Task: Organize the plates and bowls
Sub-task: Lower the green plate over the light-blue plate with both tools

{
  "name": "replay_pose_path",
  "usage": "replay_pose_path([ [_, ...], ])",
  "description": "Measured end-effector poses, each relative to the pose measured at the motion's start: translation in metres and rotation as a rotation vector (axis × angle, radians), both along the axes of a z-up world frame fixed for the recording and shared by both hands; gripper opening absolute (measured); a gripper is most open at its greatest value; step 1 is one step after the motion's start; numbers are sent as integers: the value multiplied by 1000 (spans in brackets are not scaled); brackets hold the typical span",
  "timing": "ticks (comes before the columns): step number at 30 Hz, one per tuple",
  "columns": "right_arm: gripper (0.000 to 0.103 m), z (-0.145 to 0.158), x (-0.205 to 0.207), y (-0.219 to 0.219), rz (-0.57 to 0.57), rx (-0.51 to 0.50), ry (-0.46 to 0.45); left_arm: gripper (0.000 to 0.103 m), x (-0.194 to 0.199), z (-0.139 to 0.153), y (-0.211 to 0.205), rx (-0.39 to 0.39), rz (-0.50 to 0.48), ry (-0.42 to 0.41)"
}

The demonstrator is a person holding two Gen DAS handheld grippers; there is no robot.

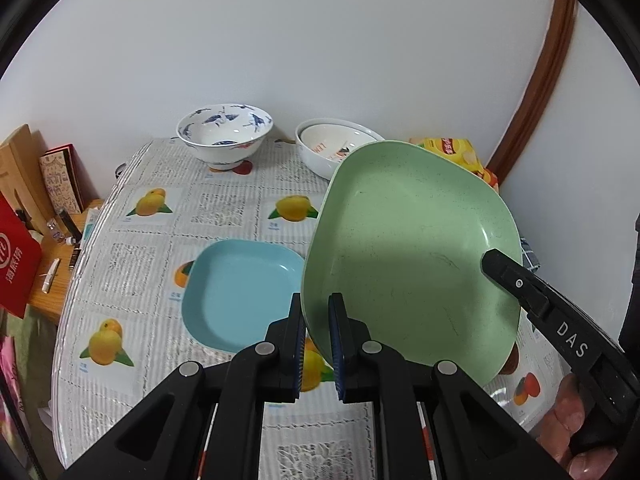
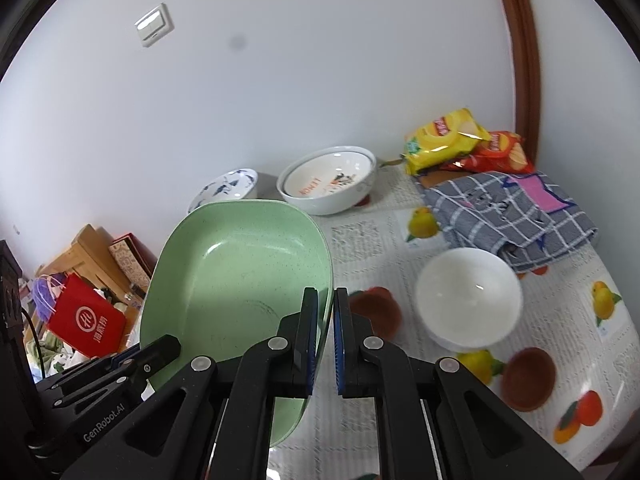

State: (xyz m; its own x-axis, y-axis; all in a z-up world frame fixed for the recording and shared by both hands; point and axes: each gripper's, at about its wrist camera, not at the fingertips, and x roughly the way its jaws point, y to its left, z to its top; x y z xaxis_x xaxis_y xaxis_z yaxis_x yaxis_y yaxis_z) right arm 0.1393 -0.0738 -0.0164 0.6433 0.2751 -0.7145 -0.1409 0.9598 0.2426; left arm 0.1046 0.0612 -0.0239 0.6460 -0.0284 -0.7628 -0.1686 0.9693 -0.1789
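Both grippers, left (image 1: 316, 344) & right (image 2: 326, 340), pinch the green plate (image 1: 408, 248) w/ jaws clenched. Next, prob: lower it onto blue plate (image 1: 240, 292).

Soft, even indoor light. The green plate (image 1: 408, 248) carries a broad shadow low down; glints mark its rim. The white bowl (image 2: 468, 300) looks motion-blurred. Fisheye bending and black vignette ring both views.

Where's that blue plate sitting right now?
The blue plate lies flat on the fruit-print tablecloth, seen only in the left wrist view, just left of the raised green plate and nearer than the blue-and-white bowl.
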Motion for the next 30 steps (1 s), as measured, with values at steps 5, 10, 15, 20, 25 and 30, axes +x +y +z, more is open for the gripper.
replay_pose_path([
  [5, 7, -7, 11, 17, 27, 11, -19, 11, 7, -10, 14, 14, 18, 9],
  [10, 7, -22, 16, 20, 35, 21, -8, 11, 11, -26, 21, 3, 16, 29],
  [15, 7, -31, 16, 23, 34, 0, -2, 11, 11, -36, 22, -6, 13, 42],
  [20, 7, -37, 15, 17, 29, 20, 7, 11, 9, -41, 19, -15, 0, 45],
  [25, 7, -42, 15, 14, 27, 21, 13, 11, 10, -44, 18, -14, -4, 48],
  [30, 7, -48, 18, 17, 29, 17, 25, 11, 13, -50, 23, -25, 0, 56],
])
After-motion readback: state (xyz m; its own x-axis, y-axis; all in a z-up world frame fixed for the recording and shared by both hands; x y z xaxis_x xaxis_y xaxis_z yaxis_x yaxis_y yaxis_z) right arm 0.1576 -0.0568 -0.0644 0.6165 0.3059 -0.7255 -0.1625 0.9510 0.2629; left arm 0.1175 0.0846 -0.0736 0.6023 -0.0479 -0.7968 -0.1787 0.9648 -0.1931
